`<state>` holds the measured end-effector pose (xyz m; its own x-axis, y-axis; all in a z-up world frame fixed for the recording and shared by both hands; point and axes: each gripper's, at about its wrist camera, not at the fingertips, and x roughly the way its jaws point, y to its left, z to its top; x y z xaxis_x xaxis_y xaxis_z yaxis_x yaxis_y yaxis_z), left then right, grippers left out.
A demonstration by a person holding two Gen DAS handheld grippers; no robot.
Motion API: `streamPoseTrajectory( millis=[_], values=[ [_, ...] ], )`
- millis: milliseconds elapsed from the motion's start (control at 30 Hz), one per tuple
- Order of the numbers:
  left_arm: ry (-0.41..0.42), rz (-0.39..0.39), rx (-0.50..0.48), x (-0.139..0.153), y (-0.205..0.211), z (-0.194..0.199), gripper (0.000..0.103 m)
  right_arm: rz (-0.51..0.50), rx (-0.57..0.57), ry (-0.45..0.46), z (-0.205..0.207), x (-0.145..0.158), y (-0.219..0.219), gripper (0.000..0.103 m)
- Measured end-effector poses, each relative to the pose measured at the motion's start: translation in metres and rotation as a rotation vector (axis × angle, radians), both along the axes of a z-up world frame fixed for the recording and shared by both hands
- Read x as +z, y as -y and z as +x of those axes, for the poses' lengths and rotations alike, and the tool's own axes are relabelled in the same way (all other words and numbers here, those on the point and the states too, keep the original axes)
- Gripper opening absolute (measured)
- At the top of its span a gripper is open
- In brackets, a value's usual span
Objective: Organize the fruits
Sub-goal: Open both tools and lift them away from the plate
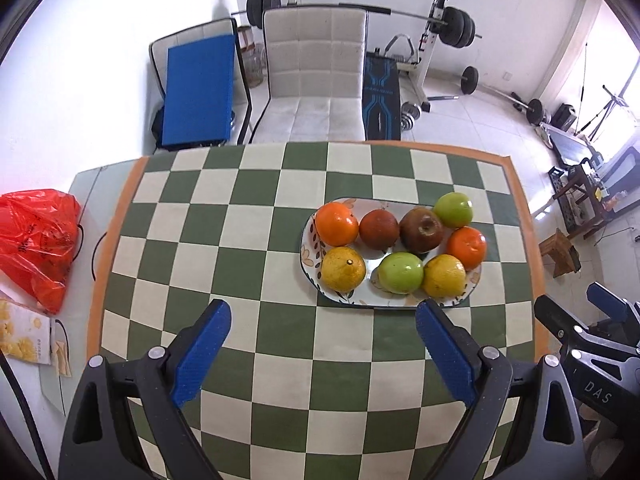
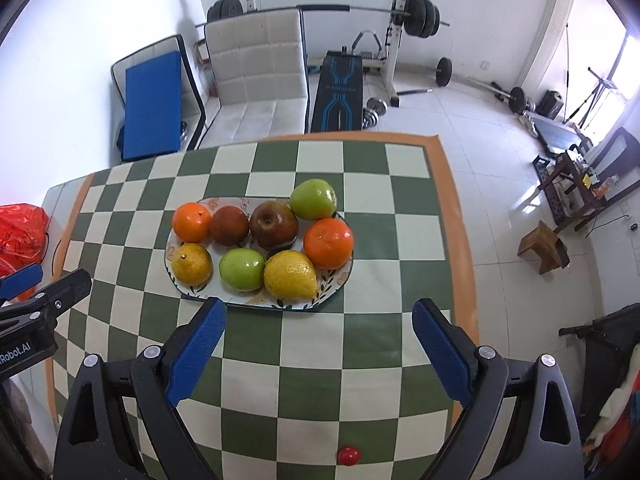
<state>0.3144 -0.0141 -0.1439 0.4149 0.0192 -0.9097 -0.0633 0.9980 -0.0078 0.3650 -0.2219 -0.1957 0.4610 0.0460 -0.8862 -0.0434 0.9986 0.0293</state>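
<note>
We held both tools, left (image 1: 322, 316) and right (image 2: 318, 314), wide open and empty near the fruit plate (image 2: 256, 299) on the bench (image 2: 360, 340).

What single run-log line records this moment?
left tongs: open, empty | right tongs: open, empty | plate: eight fruits | red ball: on tablecloth
</note>
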Motion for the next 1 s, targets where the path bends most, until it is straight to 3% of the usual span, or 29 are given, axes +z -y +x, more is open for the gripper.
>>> streamPoseTrajectory(
  millis=[600, 800, 1000],
  values=[
    [0.156, -0.009, -0.034, 0.088, 0.014, -0.082, 0.095, 0.047, -0.001, 0.205, -0.106, 0.116, 0.007, 0.096],
    [0.179, 0.009, -0.043, 0.095, 0.018, -0.096, 0.095, 0.065, -0.001, 0.243, -0.129, 0.136, 0.005, 0.096],
    [0.161, 0.000, -0.041, 0.094, 0.022, -0.102, 0.095, 0.092, -0.009, 0.232, -0.138, 0.132, 0.004, 0.096]
  ],
)
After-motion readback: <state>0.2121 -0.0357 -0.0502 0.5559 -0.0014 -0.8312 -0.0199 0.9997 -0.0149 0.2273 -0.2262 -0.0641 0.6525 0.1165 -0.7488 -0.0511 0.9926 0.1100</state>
